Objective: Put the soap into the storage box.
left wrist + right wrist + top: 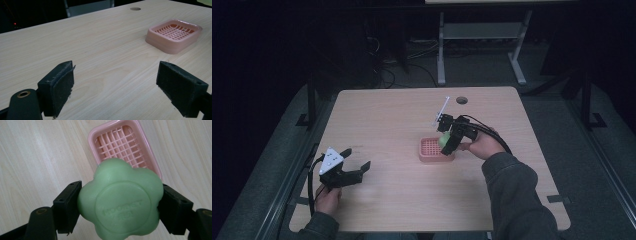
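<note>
Dim lab or office: light wood desk (387,120) with grommet hole (462,100), loose floor cables (387,67), second desk frame (482,35).

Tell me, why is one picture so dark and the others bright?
High view: dim, room black around the pale wooden table. Left gripper view: bright, pink plastic soap dish sharp. Right gripper view: flower-shaped green soap, held close by the right gripper, looks slightly soft, its stamped letters blurred.

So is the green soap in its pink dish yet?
Not yet. Done: the right tool has the flower-shaped green soap gripped above the pink soap dish. Left: lowering it in and letting go. The left tool waits open.
</note>
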`<action>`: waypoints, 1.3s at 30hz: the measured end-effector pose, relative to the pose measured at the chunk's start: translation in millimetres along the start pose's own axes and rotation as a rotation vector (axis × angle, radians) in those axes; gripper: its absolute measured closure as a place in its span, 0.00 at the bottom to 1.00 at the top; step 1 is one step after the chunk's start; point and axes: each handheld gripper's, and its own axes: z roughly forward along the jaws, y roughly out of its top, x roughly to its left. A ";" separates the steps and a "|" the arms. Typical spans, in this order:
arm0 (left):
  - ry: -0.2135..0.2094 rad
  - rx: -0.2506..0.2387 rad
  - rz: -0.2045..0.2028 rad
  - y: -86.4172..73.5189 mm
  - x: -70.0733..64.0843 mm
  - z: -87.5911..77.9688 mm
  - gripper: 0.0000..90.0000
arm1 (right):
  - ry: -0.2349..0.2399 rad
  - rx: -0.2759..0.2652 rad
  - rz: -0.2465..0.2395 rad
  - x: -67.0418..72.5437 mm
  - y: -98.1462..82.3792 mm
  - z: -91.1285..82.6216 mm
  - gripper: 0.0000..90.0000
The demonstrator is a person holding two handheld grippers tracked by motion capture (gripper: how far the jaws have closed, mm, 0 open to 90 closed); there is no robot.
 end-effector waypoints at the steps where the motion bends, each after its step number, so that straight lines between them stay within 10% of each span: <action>1: 0.001 0.001 -0.001 0.1 0.0 -0.2 0.16 | -0.002 0.001 -0.003 -0.9 2.1 3.0 0.29; 39: -0.005 -0.001 -0.006 0.4 0.5 -0.7 0.16 | 0.032 0.030 0.037 -15.3 22.9 45.0 0.29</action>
